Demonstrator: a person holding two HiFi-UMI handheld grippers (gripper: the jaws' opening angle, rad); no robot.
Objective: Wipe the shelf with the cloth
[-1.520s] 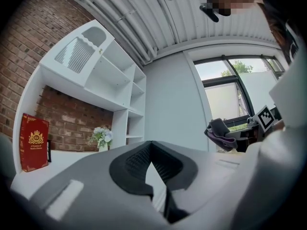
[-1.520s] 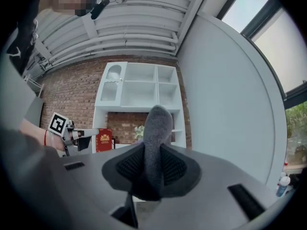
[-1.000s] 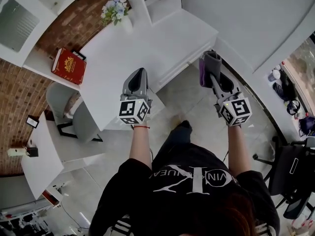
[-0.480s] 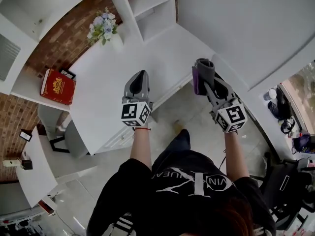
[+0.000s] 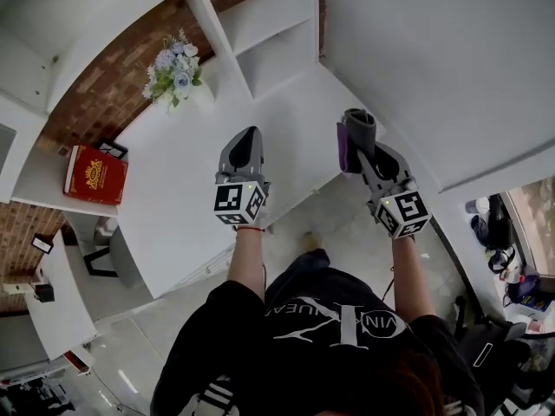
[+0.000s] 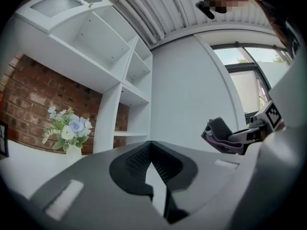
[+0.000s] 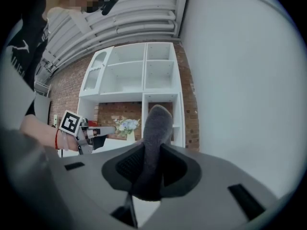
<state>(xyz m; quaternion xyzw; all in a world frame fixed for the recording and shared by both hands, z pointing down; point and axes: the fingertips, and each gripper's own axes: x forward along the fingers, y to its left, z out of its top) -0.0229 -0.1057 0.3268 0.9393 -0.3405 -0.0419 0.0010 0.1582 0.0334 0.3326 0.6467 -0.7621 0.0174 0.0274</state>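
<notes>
A folded grey and purple cloth [image 5: 355, 131] sticks up from my right gripper [image 5: 361, 150], which is shut on it and held over the right edge of the white desk [image 5: 182, 189]. In the right gripper view the cloth [image 7: 156, 133] stands upright between the pads, in front of the white shelf unit [image 7: 144, 75]. My left gripper [image 5: 249, 134] hovers over the desk with its jaws shut and nothing in them. The shelf unit [image 5: 273, 24] stands at the back of the desk, beyond both grippers. The left gripper view shows the shelf unit [image 6: 120, 85] and the cloth [image 6: 219, 134].
A vase of pale flowers [image 5: 172, 69] stands on the desk at the back left, against a brick wall [image 5: 113, 94]. A red book [image 5: 94, 174] lies on a lower shelf at the left. A plain white wall [image 5: 434, 68] runs along the right.
The person has moved closer to the desk. The shelf unit now shows more fully ahead of both grippers. The cloth stays gripped in the right gripper.
</notes>
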